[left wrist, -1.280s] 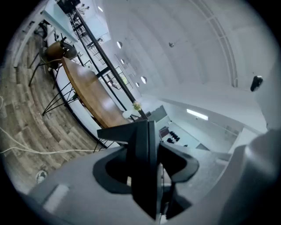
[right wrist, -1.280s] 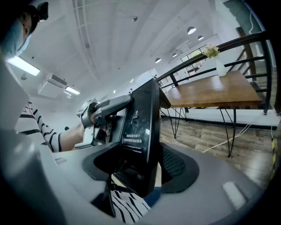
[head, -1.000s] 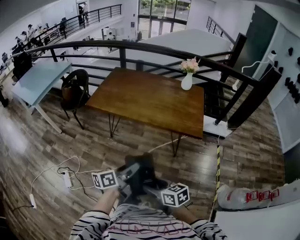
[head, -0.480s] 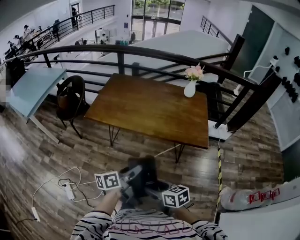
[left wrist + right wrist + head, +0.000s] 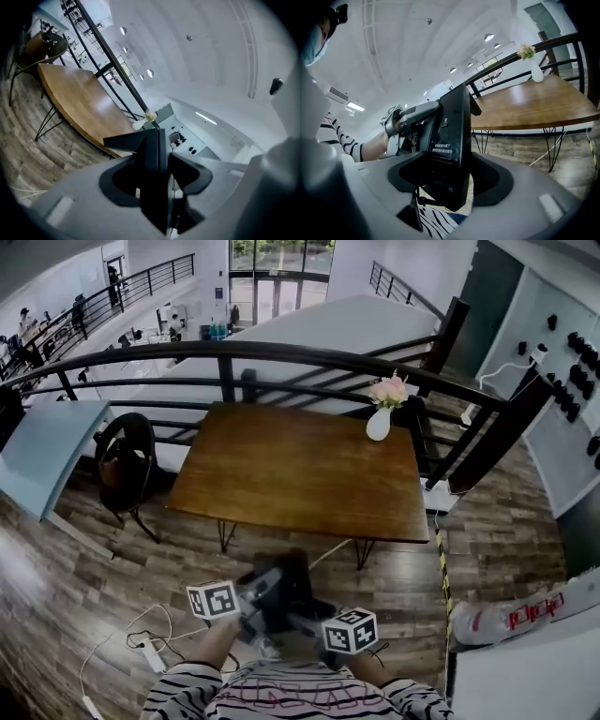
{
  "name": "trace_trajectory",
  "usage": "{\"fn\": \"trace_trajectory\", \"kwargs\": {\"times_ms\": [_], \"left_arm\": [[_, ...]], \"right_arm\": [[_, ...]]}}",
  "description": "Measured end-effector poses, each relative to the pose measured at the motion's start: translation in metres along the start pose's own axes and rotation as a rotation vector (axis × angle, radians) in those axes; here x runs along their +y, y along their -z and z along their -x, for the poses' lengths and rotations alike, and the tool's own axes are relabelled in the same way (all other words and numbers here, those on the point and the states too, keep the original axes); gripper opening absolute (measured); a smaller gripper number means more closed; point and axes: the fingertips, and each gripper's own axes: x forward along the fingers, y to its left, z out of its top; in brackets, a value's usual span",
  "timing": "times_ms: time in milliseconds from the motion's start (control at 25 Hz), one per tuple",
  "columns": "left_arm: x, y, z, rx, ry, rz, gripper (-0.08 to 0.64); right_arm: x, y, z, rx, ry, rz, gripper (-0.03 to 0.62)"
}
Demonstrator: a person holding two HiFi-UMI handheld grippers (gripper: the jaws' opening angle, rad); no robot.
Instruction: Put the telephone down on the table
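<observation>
A black telephone (image 5: 283, 589), a flat dark unit with a trailing cord, hangs in front of my body between both grippers. My left gripper (image 5: 262, 594) is shut on its left side, and my right gripper (image 5: 302, 617) is shut on its right side. In the left gripper view the telephone (image 5: 152, 168) stands edge-on between the jaws. From the right gripper view its printed face (image 5: 449, 140) fills the jaws, with the left gripper (image 5: 412, 117) clamped on its far side. The brown wooden table (image 5: 291, 474) stands ahead, beyond the telephone.
A white vase with pink flowers (image 5: 379, 418) stands at the table's far right corner. A dark chair (image 5: 120, 454) and a light blue table (image 5: 37, 451) are at the left. A black railing (image 5: 281, 354) runs behind. A power strip with cables (image 5: 153, 652) lies on the wooden floor.
The wooden table has come closer and more centred in the head view. Both grippers keep the same hold on the telephone in front of my body.
</observation>
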Motion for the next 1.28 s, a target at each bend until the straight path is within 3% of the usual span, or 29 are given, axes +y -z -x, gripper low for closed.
{"fn": "trace_trajectory", "kwargs": {"times_ms": [520,1280], "left_arm": [[0.048,-0.073,-0.020,0.044,0.020,0.001,0.205],[0.099,-0.162,-0.200,-0.036,-0.009,-0.004,0.203]], "right_arm": [[-0.019,-0.058,-0.065,-0.033,0.035,-0.030,0.290],[-0.186,-0.192,-0.081,0.027,-0.023,0.022,0.288]]}}
